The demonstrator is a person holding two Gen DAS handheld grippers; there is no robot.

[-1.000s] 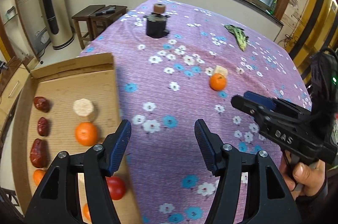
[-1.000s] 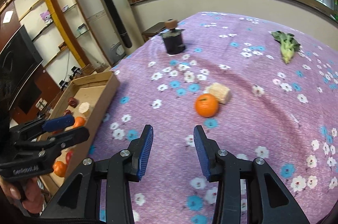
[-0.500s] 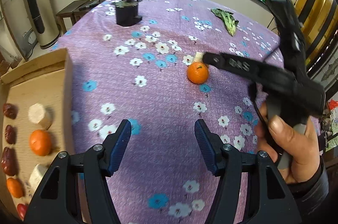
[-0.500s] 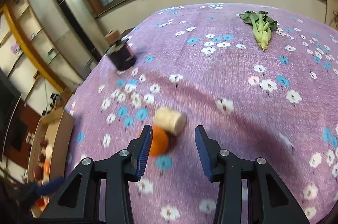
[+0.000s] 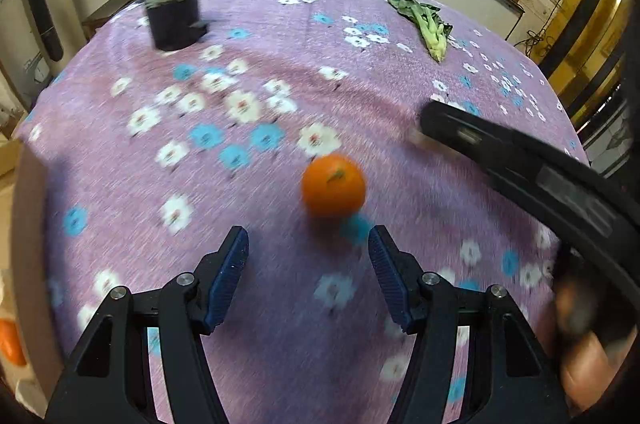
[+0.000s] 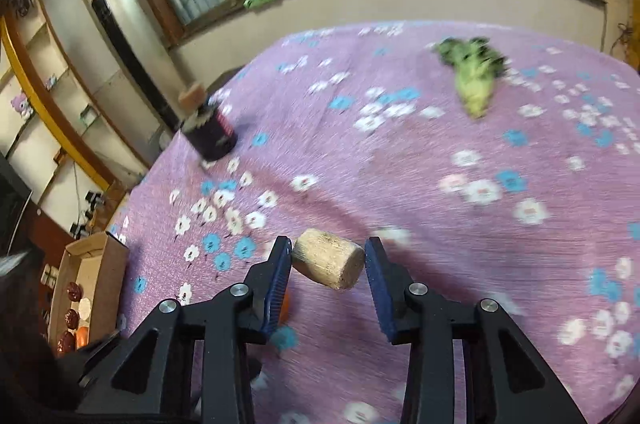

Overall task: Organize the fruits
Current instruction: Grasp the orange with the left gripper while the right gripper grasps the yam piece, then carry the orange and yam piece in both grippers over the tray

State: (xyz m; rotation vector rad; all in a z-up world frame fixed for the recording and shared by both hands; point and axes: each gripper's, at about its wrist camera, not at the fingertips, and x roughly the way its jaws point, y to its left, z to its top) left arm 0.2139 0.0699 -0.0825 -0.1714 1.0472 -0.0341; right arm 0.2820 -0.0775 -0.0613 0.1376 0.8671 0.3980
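Observation:
An orange [image 5: 333, 185] lies on the purple flowered tablecloth, just ahead of my open left gripper [image 5: 308, 256]. A pale beige cylinder piece [image 6: 328, 258] lies on the cloth between the open fingers of my right gripper [image 6: 326, 260], close to both pads. Only a sliver of the orange [image 6: 283, 308] shows behind the right gripper's left finger. The right gripper's arm [image 5: 520, 164] crosses the right side of the left wrist view. A cardboard box [image 6: 86, 280] with dark red fruits, oranges and pale pieces sits at the table's left.
A dark jar with a cork-like lid [image 5: 174, 16] stands at the far left of the table. A leafy green vegetable [image 5: 426, 22] lies at the far right. Windows and a wall run behind the table; a tall air conditioner [image 6: 120, 36] stands left.
Both grippers moved forward. The left one turned away from the box and closed in on the orange. The right one came down around the beige piece.

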